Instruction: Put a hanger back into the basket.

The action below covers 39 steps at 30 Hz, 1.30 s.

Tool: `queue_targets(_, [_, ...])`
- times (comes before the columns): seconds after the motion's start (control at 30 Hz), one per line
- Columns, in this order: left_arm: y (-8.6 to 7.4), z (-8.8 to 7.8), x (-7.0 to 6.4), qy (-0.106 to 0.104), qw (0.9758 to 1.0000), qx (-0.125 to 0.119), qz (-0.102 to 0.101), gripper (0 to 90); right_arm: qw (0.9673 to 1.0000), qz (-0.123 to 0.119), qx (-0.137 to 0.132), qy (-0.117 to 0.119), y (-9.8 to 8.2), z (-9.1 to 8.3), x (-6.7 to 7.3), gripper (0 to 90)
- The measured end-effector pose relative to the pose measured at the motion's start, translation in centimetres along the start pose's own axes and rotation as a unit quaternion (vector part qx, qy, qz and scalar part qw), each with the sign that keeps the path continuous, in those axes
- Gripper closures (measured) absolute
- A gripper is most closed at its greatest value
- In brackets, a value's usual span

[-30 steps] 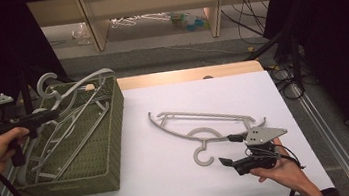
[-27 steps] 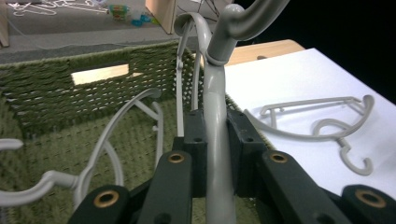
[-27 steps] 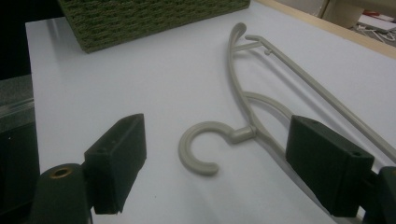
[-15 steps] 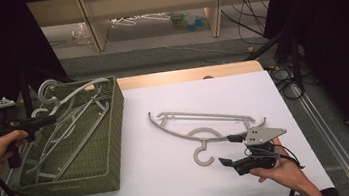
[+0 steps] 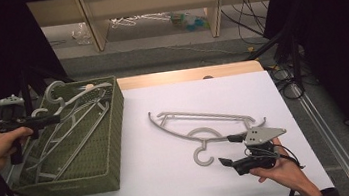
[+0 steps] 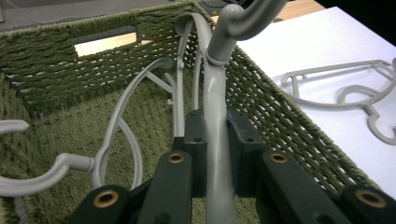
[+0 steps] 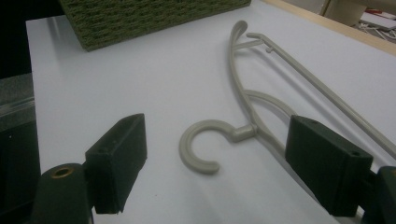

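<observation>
Two jaws clamp hanger point(image 6: 215, 140), right gripper point(image 7: 215, 158) wide

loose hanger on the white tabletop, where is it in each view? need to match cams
High view: the hanger lies flat at centre-right of the white table, hook toward the right gripper.
Left gripper view: upper right, beyond the basket's wall.
Right gripper view: centre to upper right, hook between the open jaws.
Shared landmark: the green woven basket, left of the hanger in the high view.

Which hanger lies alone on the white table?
The grey hanger by the open right tongs; the others lie in the green basket.
</observation>
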<state>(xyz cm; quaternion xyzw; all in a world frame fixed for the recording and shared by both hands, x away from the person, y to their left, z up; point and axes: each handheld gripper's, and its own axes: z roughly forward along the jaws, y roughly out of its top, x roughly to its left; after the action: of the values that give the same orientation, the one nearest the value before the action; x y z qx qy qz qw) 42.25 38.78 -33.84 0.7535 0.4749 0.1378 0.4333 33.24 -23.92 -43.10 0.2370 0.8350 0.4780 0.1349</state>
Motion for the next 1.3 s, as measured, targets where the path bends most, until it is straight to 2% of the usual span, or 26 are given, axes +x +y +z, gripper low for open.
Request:
queue_targets(0.23, [-0.3, 1.0, 0.6, 0.008, 0.9997, 0.014, 0.016, 78.6, 1.0, 0.001, 0.0, 0.0, 0.0, 0.0, 0.0, 21.9])
queue_targets(0.3, [-0.8, 1.4, 1.0, 0.008, 0.9999, 0.012, 0.003, 78.6, 1.0, 0.001, 0.001, 0.001, 0.0, -0.1, 0.0, 21.9])
queue_targets(0.37, [-1.3, 1.8, 1.3, 0.014, 0.9997, 0.018, -0.002, 78.6, 1.0, 0.0, -0.008, -0.002, 0.0, 0.0, 0.0, 21.9])
queue_targets(0.43, [-1.8, 2.1, 1.5, 0.017, 0.9995, 0.026, -0.004, 78.6, 1.0, -0.001, -0.002, -0.001, 0.0, -0.1, 0.0, 21.9])
queue_targets(0.57, [-3.0, 2.5, 2.1, 0.019, 0.9992, 0.014, -0.033, 78.3, 1.0, 0.0, -0.002, -0.001, 0.0, 0.0, 0.0, 21.9])
queue_targets(0.6, [-3.0, 2.5, 2.1, 0.019, 0.9992, 0.014, -0.033, 78.2, 1.0, 0.0, -0.002, -0.001, 0.0, 0.0, 0.0, 21.9])
queue_targets(0.67, [-3.5, 2.7, 2.4, 0.018, 0.9987, 0.007, -0.046, 78.0, 1.0, -0.001, -0.001, 0.002, 0.2, 0.0, 0.1, 21.9])
queue_targets(0.7, [-3.8, 2.8, 2.6, 0.019, 0.9986, 0.013, -0.048, 77.9, 1.0, -0.001, -0.001, 0.003, 0.2, 0.0, 0.1, 21.9])
queue_targets(0.8, [-4.5, 3.3, 3.0, 0.028, 0.9971, 0.01, -0.07, 76.7, 1.0, -0.001, -0.001, 0.0, 0.1, 0.0, 0.1, 21.9])
queue_targets(0.93, [-5.0, 3.8, 3.2, 0.036, 0.9965, 0.014, -0.074, 76.0, 1.0, 0.0, -0.001, 0.001, 0.1, 0.0, 0.1, 21.9])
queue_targets(1.03, [-5.5, 3.9, 3.6, 0.05, 0.995, 0.018, -0.085, 75.6, 1.0, 0.0, -0.001, 0.001, 0.1, 0.0, 0.0, 21.9])
queue_targets(1.07, [-5.8, 3.8, 3.9, 0.056, 0.9938, 0.014, -0.095, 75.2, 1.0, -0.001, -0.003, 0.0, 0.1, 0.0, 0.0, 21.9])
queue_targets(1.1, [-5.8, 3.8, 3.9, 0.056, 0.9938, 0.014, -0.095, 75.1, 1.0, -0.001, -0.003, 0.0, 0.1, 0.0, 0.0, 21.9])
queue_targets(1.13, [-5.9, 3.8, 4.0, 0.058, 0.9932, 0.011, -0.1, 74.9, 1.0, 0.0, 0.005, -0.001, 0.2, -0.1, 0.0, 21.9])
queue_targets(1.2, [-5.9, 3.8, 4.1, 0.064, 0.993, 0.011, -0.099, 74.7, 1.0, 0.001, -0.002, 0.003, 0.1, 0.0, 0.0, 21.9])
queue_targets(1.3, [-5.9, 3.7, 4.1, 0.077, 0.9926, 0.017, -0.093, 74.1, 1.0, -0.001, 0.0, 0.0, 0.1, 0.0, 0.1, 21.9])
